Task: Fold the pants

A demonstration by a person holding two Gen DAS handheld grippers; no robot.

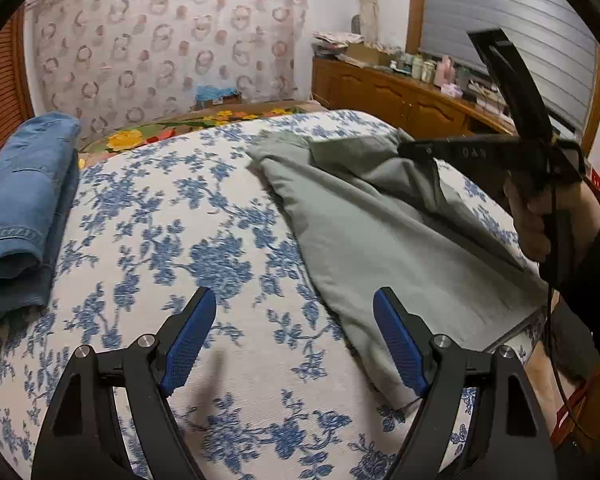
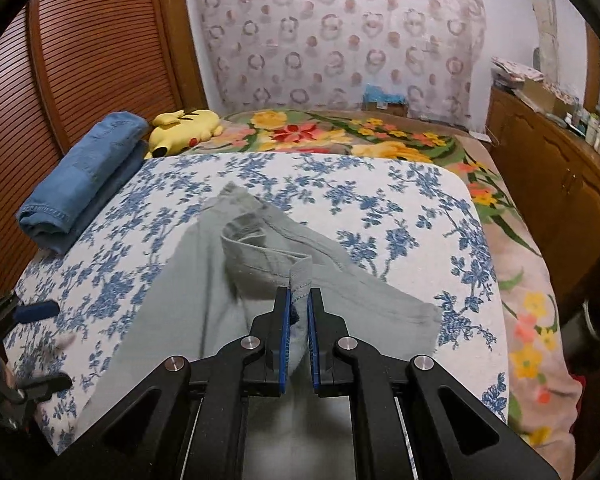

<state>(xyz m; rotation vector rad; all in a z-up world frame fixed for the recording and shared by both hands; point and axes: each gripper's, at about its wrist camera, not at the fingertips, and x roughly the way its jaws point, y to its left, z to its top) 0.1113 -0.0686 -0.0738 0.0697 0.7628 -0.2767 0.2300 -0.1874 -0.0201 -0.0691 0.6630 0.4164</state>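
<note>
Grey-green pants (image 1: 380,224) lie on a blue-flowered white board (image 1: 172,216) on the bed. My left gripper (image 1: 294,304) is open and empty, low over the bare board just left of the pants. My right gripper (image 2: 299,300) is shut on a raised fold of the pants (image 2: 268,256), pinching the seamed edge and lifting it above the rest of the fabric. In the left wrist view the right gripper (image 1: 404,148) shows at the right, held by a hand, with cloth hanging from it. The open left gripper (image 2: 40,344) shows at the left edge of the right wrist view.
Folded blue jeans (image 2: 80,184) lie stacked at the board's far left, also in the left wrist view (image 1: 24,204). A yellow plush toy (image 2: 184,128) lies behind on a flowered blanket (image 2: 340,136). A wooden dresser (image 1: 400,96) with bottles stands right; a slatted wooden door (image 2: 80,60) left.
</note>
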